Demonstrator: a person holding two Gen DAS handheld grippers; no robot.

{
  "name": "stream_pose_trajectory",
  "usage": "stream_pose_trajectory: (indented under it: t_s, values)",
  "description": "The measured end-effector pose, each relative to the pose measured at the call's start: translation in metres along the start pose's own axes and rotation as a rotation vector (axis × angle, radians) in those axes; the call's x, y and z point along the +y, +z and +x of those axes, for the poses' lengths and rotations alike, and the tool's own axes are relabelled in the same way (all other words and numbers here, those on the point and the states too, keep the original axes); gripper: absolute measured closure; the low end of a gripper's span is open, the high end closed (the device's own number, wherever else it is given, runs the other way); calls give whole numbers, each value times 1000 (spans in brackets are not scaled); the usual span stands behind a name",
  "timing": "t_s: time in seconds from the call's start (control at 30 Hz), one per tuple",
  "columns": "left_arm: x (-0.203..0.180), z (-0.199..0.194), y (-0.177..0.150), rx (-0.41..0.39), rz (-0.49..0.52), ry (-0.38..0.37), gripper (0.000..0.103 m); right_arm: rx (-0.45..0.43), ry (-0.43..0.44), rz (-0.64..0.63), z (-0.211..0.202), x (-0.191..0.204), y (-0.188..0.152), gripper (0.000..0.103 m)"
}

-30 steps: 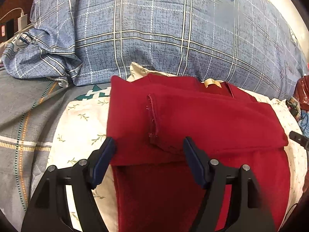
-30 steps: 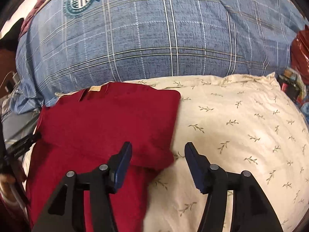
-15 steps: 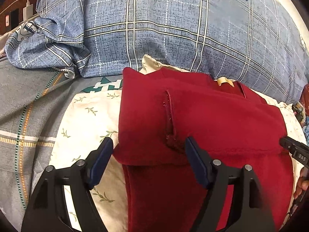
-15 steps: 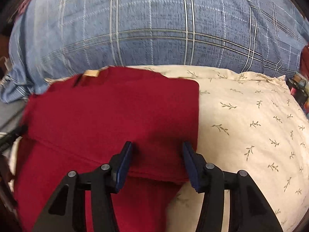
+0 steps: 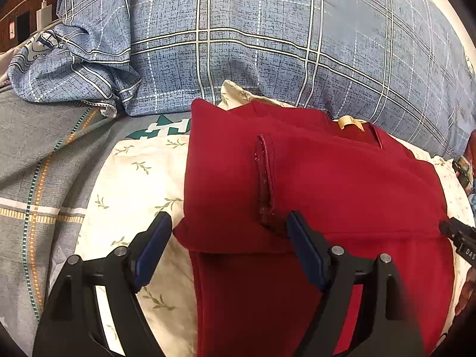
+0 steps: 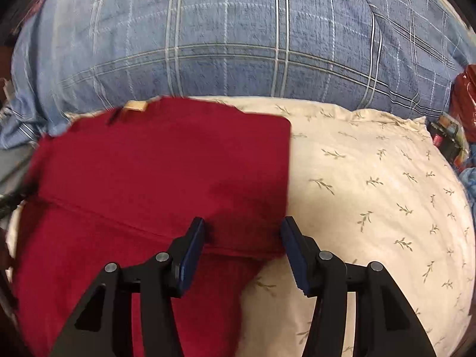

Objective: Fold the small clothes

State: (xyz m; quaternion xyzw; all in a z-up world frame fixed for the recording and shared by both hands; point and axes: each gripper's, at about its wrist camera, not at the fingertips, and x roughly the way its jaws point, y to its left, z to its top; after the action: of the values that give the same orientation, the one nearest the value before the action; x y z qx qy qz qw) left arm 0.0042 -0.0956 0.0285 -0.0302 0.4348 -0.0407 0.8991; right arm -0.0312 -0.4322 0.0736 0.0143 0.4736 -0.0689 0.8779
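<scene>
The left gripper (image 5: 229,232) stands with its jaws spread wide, and they have just been opening further; the near left corner of the red garment (image 5: 312,184) lies between the 2 blue pads, but neither pad presses on it. Compared with 1 second ago, that corner sits more squarely in the gap, and the stitched hem of the folded sleeve (image 5: 264,178) has shifted towards the right-hand pad.

The right gripper (image 6: 242,232) is parted about halfway — its jaws narrowed over the last second — and now straddles the garment's near right corner (image 6: 166,178). A second ago only its left pad was over red cloth, with the right pad above bare cream fabric. The cloth shows no pinch or lift, so nothing is held.

The garment lies flat and part-folded on the cream leaf-print pillow (image 6: 372,184), its upper flap doubled down over the lower part, the tan neck label (image 5: 349,122) at the far edge. Behind it rises the blue plaid duvet (image 5: 253,44). The right gripper's fingertip (image 5: 458,236) shows at the right edge of the left view, closer to the garment than before.
</scene>
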Motion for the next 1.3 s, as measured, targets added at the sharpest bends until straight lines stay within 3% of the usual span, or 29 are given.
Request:
stream_pose_trajectory:
  t_s: [0.13, 0.73, 1.2, 1.3]
  values:
    - [-2, -10, -6, 9, 7, 6, 23, -19, 63, 59, -19, -8, -3, 48]
    - [-1, -76, -63, -14, 27, 36, 23, 17, 197, 44, -63, 10, -69, 39]
    - [-3, -60, -88, 90, 11, 17, 23, 35, 225, 46, -69, 24, -83, 34]
    - [-1, -58, -90, 95, 4, 26, 16, 19, 213, 49, -68, 22, -80, 34]
